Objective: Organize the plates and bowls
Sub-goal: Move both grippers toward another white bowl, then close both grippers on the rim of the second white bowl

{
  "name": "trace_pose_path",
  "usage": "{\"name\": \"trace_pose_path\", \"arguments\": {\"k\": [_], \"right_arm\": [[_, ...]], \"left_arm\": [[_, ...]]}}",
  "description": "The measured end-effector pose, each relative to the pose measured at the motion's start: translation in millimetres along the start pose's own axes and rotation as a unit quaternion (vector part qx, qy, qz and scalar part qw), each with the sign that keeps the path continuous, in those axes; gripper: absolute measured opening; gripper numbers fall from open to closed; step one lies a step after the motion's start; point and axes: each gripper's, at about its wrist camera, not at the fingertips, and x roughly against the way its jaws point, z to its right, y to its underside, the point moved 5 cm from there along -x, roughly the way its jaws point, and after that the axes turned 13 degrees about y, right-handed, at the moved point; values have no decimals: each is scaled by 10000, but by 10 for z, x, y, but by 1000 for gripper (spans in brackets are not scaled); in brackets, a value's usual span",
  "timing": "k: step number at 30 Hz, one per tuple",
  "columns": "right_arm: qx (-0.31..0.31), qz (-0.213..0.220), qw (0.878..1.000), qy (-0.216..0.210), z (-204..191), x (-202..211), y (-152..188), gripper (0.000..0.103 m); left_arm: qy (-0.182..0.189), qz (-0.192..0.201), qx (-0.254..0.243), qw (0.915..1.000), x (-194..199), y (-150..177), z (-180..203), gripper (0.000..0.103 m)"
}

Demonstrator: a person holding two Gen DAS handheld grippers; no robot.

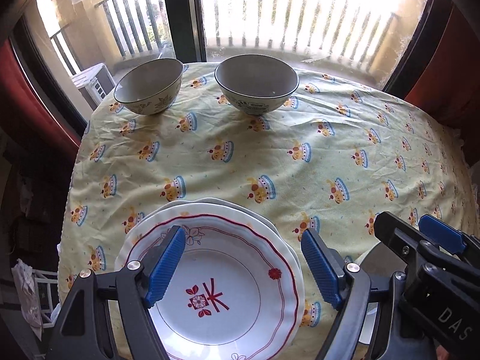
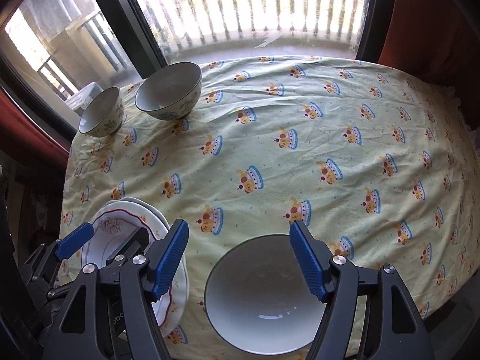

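A stack of plates, the top one white with red trim [image 1: 222,288], sits at the near left of the table; it also shows in the right wrist view [image 2: 120,231]. My left gripper [image 1: 243,267] is open above it, holding nothing. A white bowl [image 2: 264,297] sits at the near edge; my right gripper [image 2: 240,258] is open above it, empty. Two patterned bowls stand at the far left: one [image 1: 150,87] nearer the edge, one [image 1: 256,82] to its right. They also show in the right wrist view [image 2: 102,112] [image 2: 169,90].
The round table wears a yellow patterned cloth [image 1: 270,156] [image 2: 300,156]. A window with a balcony railing [image 1: 285,9] lies behind the table. Red curtains [image 1: 18,84] hang at both sides. My right gripper [image 1: 435,258] shows at the left wrist view's right edge.
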Motion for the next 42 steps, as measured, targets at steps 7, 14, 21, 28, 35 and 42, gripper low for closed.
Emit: {"name": "trace_pose_path", "arguments": {"k": [7, 14, 21, 28, 35, 42], "right_arm": [[-153, 230, 9996, 101, -453, 99, -259, 73], [-96, 537, 9981, 284, -1016, 127, -557, 73], [-267, 626, 9973, 272, -1551, 50, -838, 67], [-201, 736, 9968, 253, -2040, -115, -1162, 60], [-138, 737, 9970, 215, -2391, -398, -1479, 55], [-131, 638, 9976, 224, -2628, -723, -1712, 49]], "left_arm": [[54, 210, -184, 9996, 100, -361, -388, 81], [167, 264, -213, 9993, 90, -739, -887, 71], [-3, 451, -518, 9976, 56, -1136, -1310, 66], [-183, 585, -500, 9969, -109, -1500, -1707, 61], [-307, 633, -391, 9968, -375, -1808, -1977, 52], [-361, 561, -362, 9971, -678, -2026, -2147, 48]]}}
